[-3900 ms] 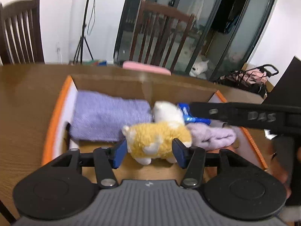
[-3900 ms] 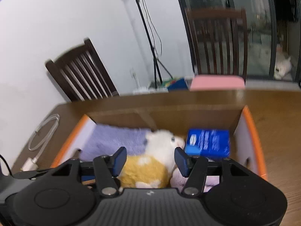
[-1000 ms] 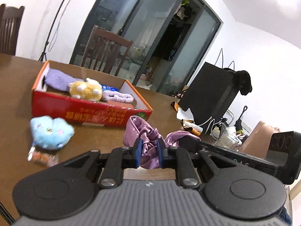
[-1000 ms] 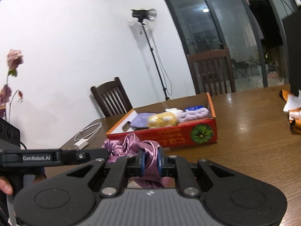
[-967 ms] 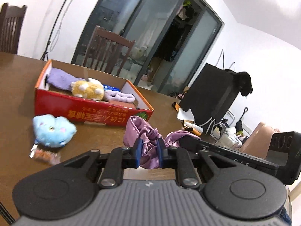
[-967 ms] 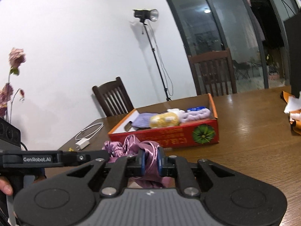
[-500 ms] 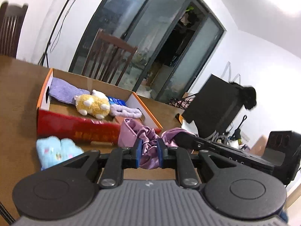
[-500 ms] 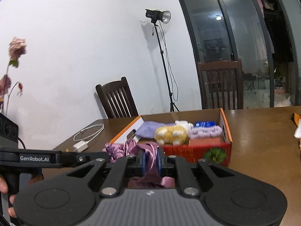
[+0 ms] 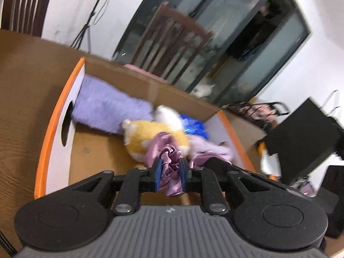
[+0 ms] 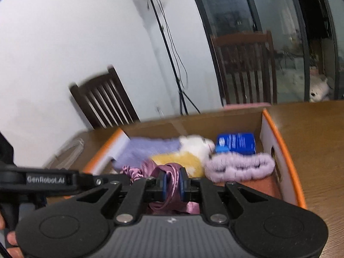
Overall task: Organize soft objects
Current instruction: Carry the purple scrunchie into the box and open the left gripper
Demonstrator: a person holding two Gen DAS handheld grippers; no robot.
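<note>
Left tool (image 9: 169,173): blue pads pressed together on a fold of the purple satin cloth (image 9: 166,154), which bunches just ahead of the fingertips and hangs a little below them. Right tool (image 10: 172,181): likewise pinching the same cloth (image 10: 169,172) between its pads, a loose end drooping beneath. Cloth spans between the two tools, held over the near part of the orange-rimmed cardboard box (image 9: 53,116), just in front of the yellow plush toy (image 9: 146,135); whether it touches the toy cannot be told from the blur. Inside the box, far left: lavender towel (image 9: 107,111) lying against the back wall. Yellow-and-white plush in the middle, its white end toward the back. Blue packet (image 10: 235,143) at the back right corner, and a fuzzy lilac roll (image 10: 238,167) lying in front of it, beside the plush. Box sits on the brown wooden surface (image 10: 318,142). Dark wooden chair (image 10: 245,66) stands behind the box, a second chair (image 10: 103,101) farther left by the white wall
</note>
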